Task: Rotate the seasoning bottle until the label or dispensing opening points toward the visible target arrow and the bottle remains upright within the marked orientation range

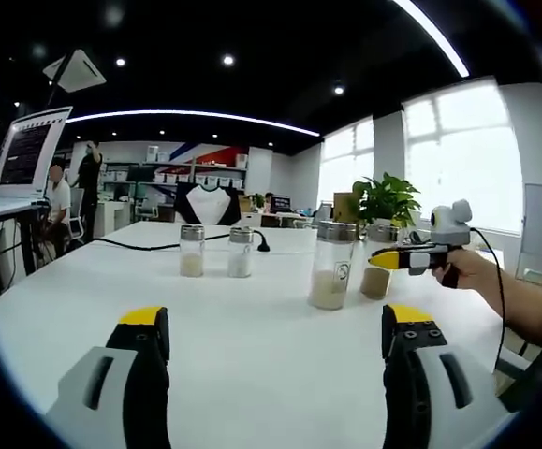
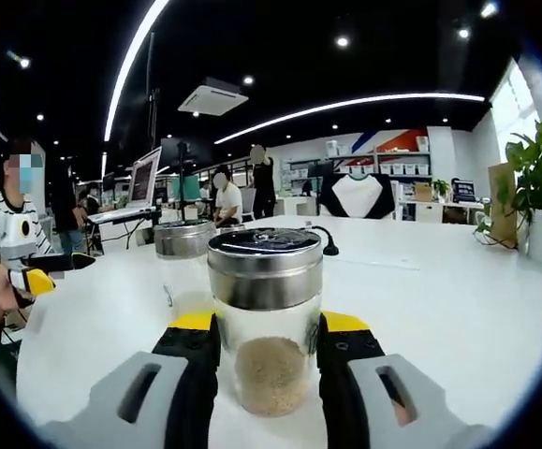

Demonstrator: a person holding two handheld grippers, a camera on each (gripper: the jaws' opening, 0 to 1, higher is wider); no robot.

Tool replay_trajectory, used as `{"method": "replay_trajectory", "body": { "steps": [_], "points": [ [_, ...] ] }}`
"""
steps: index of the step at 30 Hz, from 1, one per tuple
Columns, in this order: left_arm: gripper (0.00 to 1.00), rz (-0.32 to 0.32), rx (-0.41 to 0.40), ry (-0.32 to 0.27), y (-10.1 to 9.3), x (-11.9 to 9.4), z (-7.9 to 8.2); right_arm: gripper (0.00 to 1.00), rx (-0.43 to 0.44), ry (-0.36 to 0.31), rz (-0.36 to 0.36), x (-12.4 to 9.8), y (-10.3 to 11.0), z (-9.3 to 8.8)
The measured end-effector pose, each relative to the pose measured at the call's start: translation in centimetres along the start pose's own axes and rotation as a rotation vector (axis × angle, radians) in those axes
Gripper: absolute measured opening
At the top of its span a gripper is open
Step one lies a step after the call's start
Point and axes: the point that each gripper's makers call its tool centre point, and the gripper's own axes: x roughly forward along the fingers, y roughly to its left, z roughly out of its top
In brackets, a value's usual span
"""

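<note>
rear jar (image 2: pixel 184 245) half hidden, label unseen

The worktop (image 1: pixel 252 327) is plain white. Each tool, the left tool (image 1: pixel 275 348) and the right tool (image 2: pixel 269 348), has black jaws with yellow tips and grey bodies. The bottle (image 2: pixel 266 318) between the right tool's jaws is clear glass with a silver metal cap and tan powder at the bottom. Two small jars (image 1: pixel 192 251) hold pale cream powder. The plant (image 1: pixel 386 198) is green. A black cable (image 1: pixel 149 246) crosses the white surface.
</note>
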Motion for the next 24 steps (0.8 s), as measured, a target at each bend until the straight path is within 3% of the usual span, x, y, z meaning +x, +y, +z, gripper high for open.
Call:
{"method": "replay_trajectory", "body": {
  "steps": [24],
  "points": [
    [0.99,0.003,0.001,0.005,0.09,-0.2,-0.14,0.39,0.031,0.015,-0.239,0.0,-0.86,-0.06]
  ]
}}
